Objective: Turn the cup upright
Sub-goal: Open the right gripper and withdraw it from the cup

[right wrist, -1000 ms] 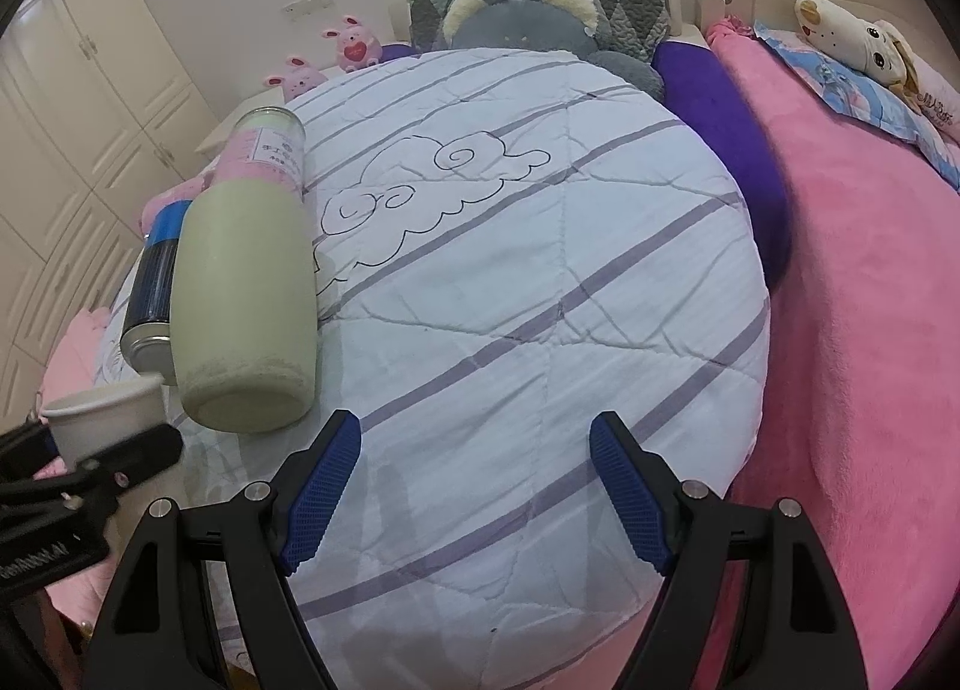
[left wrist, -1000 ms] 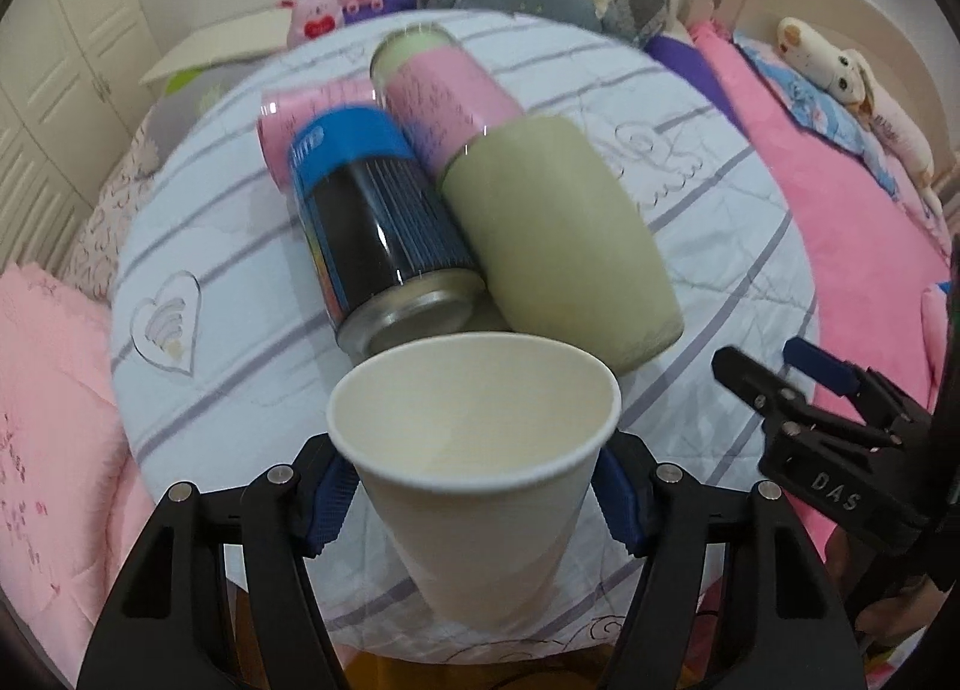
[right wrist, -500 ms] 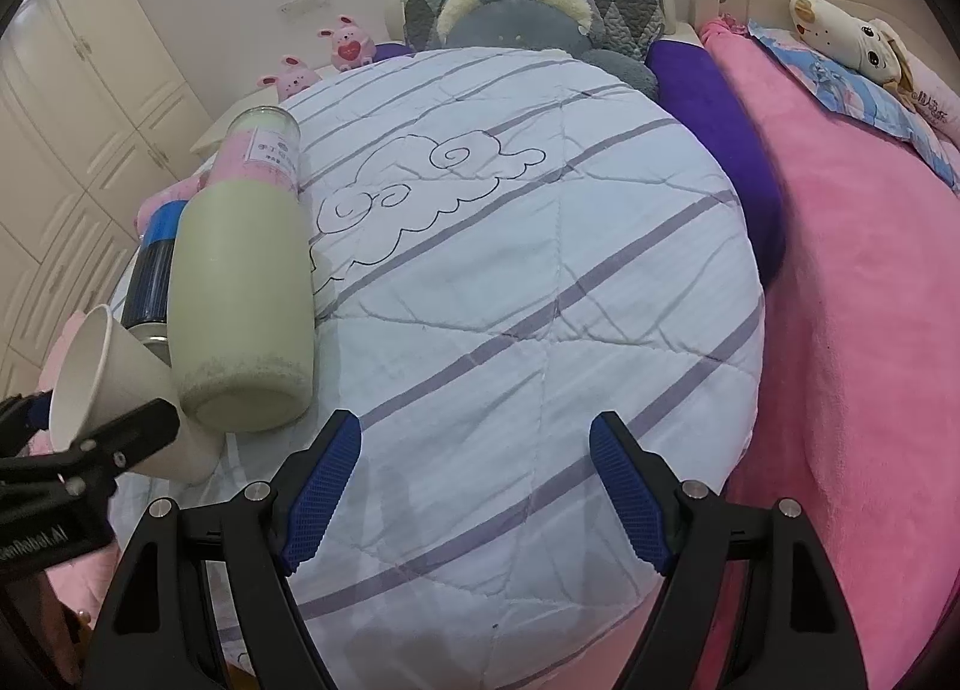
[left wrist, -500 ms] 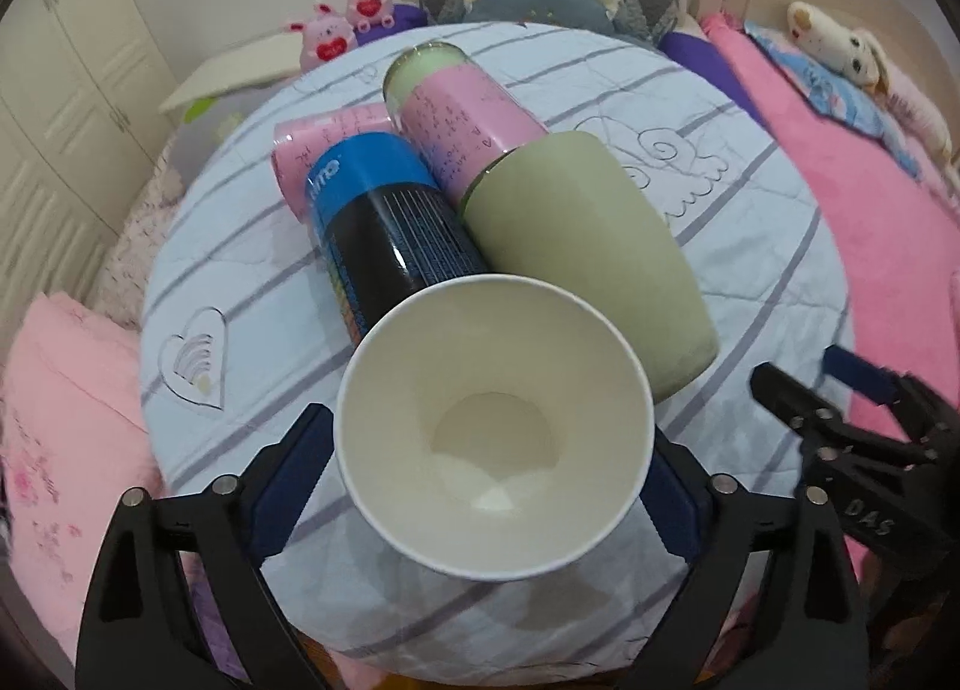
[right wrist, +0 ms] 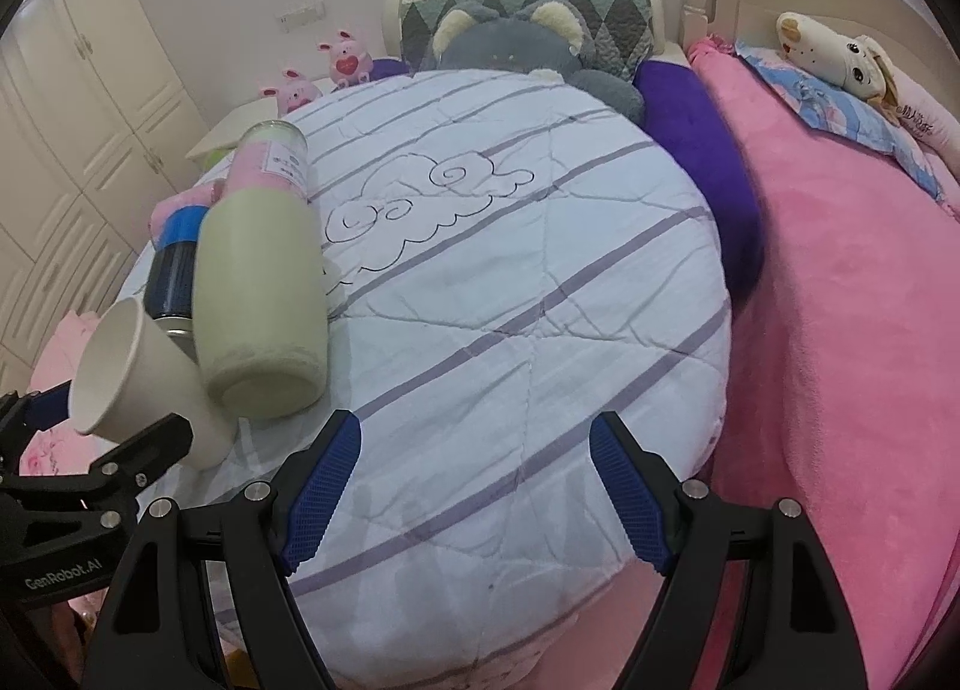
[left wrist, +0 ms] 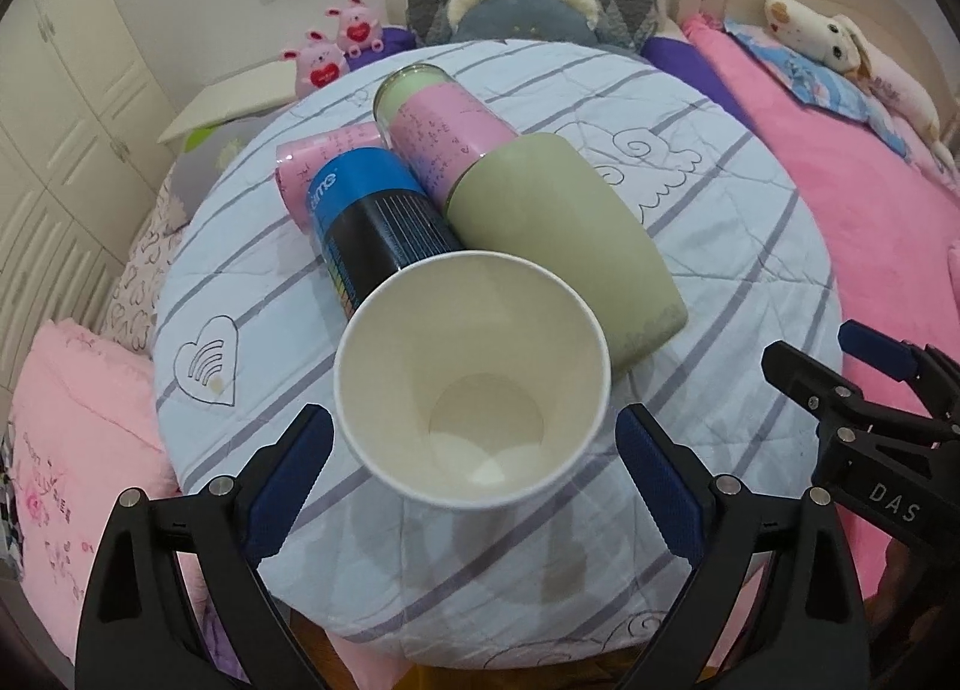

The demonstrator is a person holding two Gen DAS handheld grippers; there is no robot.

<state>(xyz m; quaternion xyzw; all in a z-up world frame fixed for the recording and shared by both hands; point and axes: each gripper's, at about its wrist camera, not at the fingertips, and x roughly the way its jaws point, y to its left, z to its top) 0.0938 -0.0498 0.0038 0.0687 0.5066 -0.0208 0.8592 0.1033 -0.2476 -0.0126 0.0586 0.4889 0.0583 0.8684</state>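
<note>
A white paper cup (left wrist: 474, 384) stands mouth-up but tilted on the round quilted table (left wrist: 750, 282), leaning toward the green cup and can; it also shows in the right wrist view (right wrist: 144, 378). My left gripper (left wrist: 474, 468) is open, its blue pads on either side of the cup with gaps showing. My right gripper (right wrist: 474, 486) is open and empty over the table's near middle; it appears at the right of the left wrist view (left wrist: 852, 378).
A green cup (left wrist: 564, 234) lies on its side, with a pink-labelled jar (left wrist: 438, 126), a blue-black can (left wrist: 372, 228) and a pink roll (left wrist: 318, 162) beside it. Pink bedding (right wrist: 840, 300) lies right, pillows and plush toys behind, white cupboards left.
The left gripper has opened and drawn back from the paper cup. The cup, held a second ago, now rests tilted on the table. The right gripper has stayed put.
</note>
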